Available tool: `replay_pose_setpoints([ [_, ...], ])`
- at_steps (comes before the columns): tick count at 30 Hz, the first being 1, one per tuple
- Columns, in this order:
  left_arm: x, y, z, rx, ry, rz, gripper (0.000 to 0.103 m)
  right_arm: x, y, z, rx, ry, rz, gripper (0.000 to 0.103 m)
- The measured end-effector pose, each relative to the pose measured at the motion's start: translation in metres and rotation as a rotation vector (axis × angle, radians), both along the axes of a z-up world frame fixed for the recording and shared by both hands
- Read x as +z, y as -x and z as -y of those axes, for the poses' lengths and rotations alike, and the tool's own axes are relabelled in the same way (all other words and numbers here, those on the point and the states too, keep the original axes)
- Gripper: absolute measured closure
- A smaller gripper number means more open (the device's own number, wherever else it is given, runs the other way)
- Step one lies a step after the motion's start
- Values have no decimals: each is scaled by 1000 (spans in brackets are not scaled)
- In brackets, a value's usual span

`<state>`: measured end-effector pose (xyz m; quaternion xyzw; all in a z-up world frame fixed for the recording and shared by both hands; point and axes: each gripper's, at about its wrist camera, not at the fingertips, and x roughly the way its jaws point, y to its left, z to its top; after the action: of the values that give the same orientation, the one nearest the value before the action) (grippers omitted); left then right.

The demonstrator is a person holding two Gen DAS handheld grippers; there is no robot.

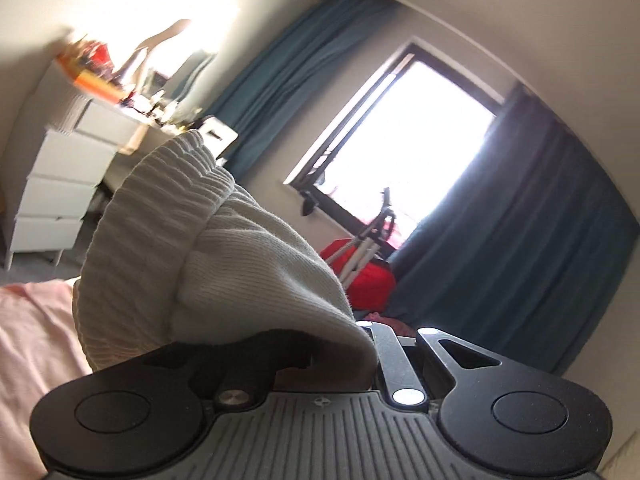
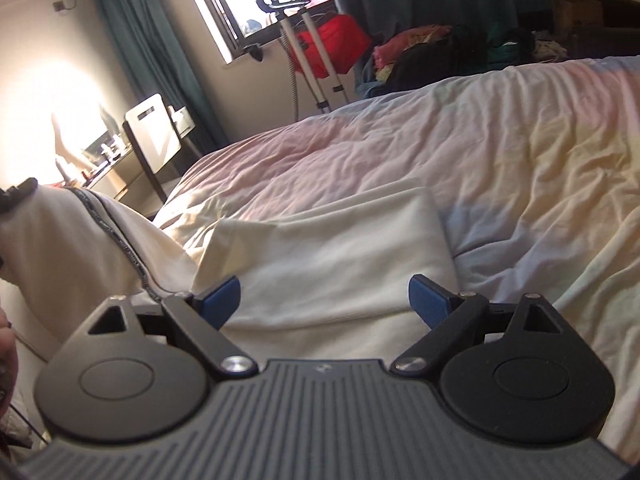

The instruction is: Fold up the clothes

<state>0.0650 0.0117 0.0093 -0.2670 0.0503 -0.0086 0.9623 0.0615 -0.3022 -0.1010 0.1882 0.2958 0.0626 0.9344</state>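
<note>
A cream knit garment with a ribbed hem (image 1: 224, 248) hangs bunched over my left gripper (image 1: 328, 344), which is shut on it; the cloth hides the fingertips. In the right wrist view that raised part (image 2: 80, 248), with a dark stitched seam, rises at the left from the rest of the garment (image 2: 332, 240), which lies flat on the bed. A dark bit of the left gripper (image 2: 16, 196) shows at its top edge. My right gripper (image 2: 326, 296) hovers open just above the flat part, and its blue pads (image 2: 224, 296) hold nothing.
The bed has a wrinkled pale pink sheet (image 2: 500, 140). Beyond it stand a garment steamer (image 2: 312, 48), a red bag (image 2: 340, 40) and a pile of clothes (image 2: 440, 48). A white dresser (image 1: 60, 168), a chair (image 2: 152, 132), a bright window (image 1: 400, 140) and teal curtains (image 1: 520, 220) line the walls.
</note>
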Motion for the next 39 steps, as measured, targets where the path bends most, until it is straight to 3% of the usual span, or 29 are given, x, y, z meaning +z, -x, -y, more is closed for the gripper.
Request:
replay_pose_setpoints([
  [2, -1, -7, 49, -59, -109, 33, 94, 2, 0, 16, -55, -20, 5, 10],
  [6, -29, -21, 143, -187, -289, 42, 94, 1, 2, 55, -168, -141, 20, 10],
  [9, -75, -35, 195, -271, -394, -56, 94, -5, 3, 84, -247, -246, 18, 10],
  [11, -112, -47, 220, -325, -452, -184, 94, -12, 3, 98, -267, -316, 10, 10],
  [13, -144, -57, 235, -348, -481, -299, 93, -19, 1, 106, -244, -397, -3, 9],
  [14, -153, -57, 241, -352, -506, -309, 93, -22, -1, 107, -219, -437, -9, 9],
  [18, -159, -55, 244, -390, -575, -276, 78, -27, -10, 94, -135, -453, -29, 9],
  [22, -150, -46, 227, -498, -598, -287, 45, -34, -22, 79, -69, -447, -71, 9],
  [25, -145, -35, 210, -558, -694, -301, 31, -43, -27, 73, -62, -478, -116, 10],
  [29, -143, 0, 174, -574, -816, -304, 22, -53, -30, 68, -82, -471, -149, 9],
  [35, -140, 13, 131, -436, -846, -277, 21, -54, -43, 61, -132, -449, -64, 10],
  [37, -137, 18, 125, -412, -824, -292, 22, -56, -50, 60, -153, -410, -47, 26],
  [39, -137, 28, 121, -388, -803, -289, 22, -64, -58, 59, -174, -386, -54, 31],
])
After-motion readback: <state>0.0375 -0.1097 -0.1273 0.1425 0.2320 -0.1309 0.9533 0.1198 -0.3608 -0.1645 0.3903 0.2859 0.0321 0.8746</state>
